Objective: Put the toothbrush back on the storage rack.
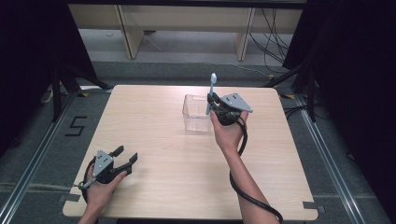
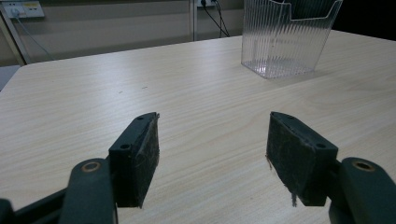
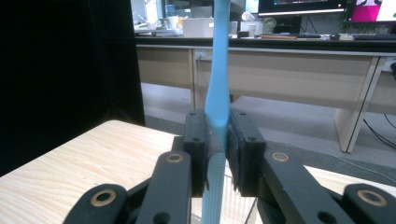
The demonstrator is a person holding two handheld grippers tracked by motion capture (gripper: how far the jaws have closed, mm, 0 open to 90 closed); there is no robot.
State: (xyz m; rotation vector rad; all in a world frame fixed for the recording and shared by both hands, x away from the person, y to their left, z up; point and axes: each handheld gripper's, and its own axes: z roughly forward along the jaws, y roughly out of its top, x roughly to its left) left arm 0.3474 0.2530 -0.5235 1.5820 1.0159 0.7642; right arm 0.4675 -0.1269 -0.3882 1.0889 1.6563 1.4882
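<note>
Toothbrush (image 1: 211,93): one, light blue, standing nearly upright, its head at the top. It is directly above the clear container, at that container's right rim.
Clear container (image 1: 195,113): one, a ribbed see-through plastic box, open at the top. It stands on the surface, in its far half, and nothing lies inside as far as the left tool view shows (image 2: 286,38).
Right tool (image 1: 215,103): one, held in the person's right hand just beside the container's right wall, at the height of its rim. Its two black jaws are pressed together on the toothbrush handle; in the right tool view (image 3: 217,149) the blue handle (image 3: 218,100) rises between the pads and the ribbed lower part goes down below them.
Left tool (image 1: 125,156): one, held in the person's left hand, well apart from the container, toward the near left corner. Its jaws stand wide apart and hold nothing (image 2: 212,154).
Surface (image 1: 154,140): one, pale wood; besides the container it carries no other thing.
Toothbrush relative to the right tool: gripped at the middle of the handle, head above the jaws, lower end below them.
</note>
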